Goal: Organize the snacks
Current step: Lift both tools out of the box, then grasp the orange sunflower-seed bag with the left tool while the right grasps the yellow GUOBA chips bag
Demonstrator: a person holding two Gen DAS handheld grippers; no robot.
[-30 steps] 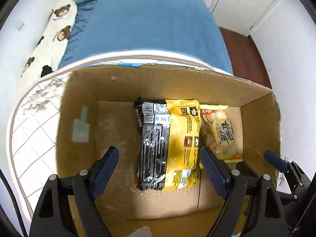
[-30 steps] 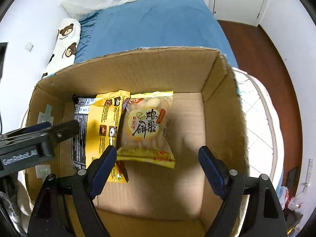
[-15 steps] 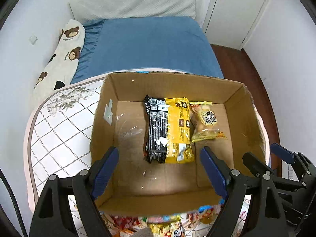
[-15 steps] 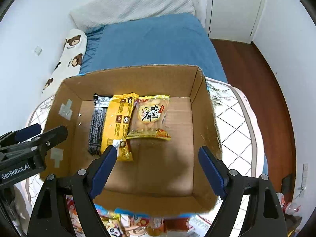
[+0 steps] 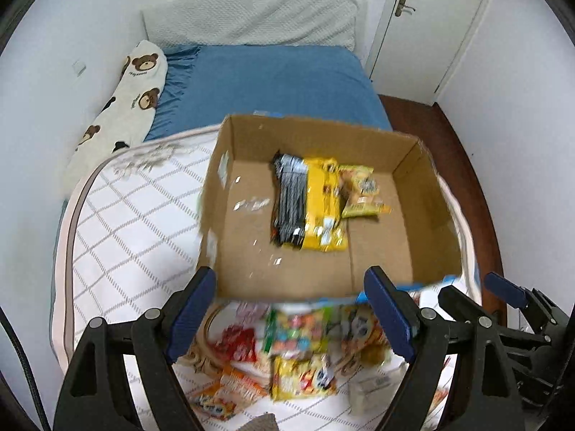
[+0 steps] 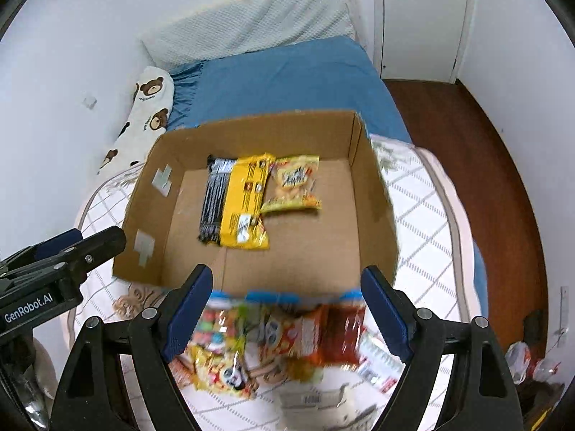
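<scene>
An open cardboard box [image 5: 251, 269] [image 6: 312, 262] sits on a quilted table. Inside lie a black-and-yellow snack pack [image 5: 309, 204] [image 6: 239, 203] and a smaller yellow biscuit bag [image 5: 361, 194] [image 6: 293, 185] beside it. A pile of loose snack packets [image 5: 305, 348] [image 6: 273, 334] lies on the table in front of the box. My left gripper [image 5: 293, 318] is open and empty above the pile. My right gripper [image 6: 285, 314] is open and empty above the pile too. The views are blurred.
The round table's white checked cloth [image 5: 125, 237] [image 6: 427, 215] extends left and right of the box. A blue bed [image 5: 269, 82] with a bear pillow [image 5: 133, 89] lies behind. A white door [image 5: 424, 18] and dark wood floor [image 6: 478, 143] are at right.
Both grippers have pulled up and back out of the box. The box now looks smaller, and the pile of packets in front of it has come into view.
</scene>
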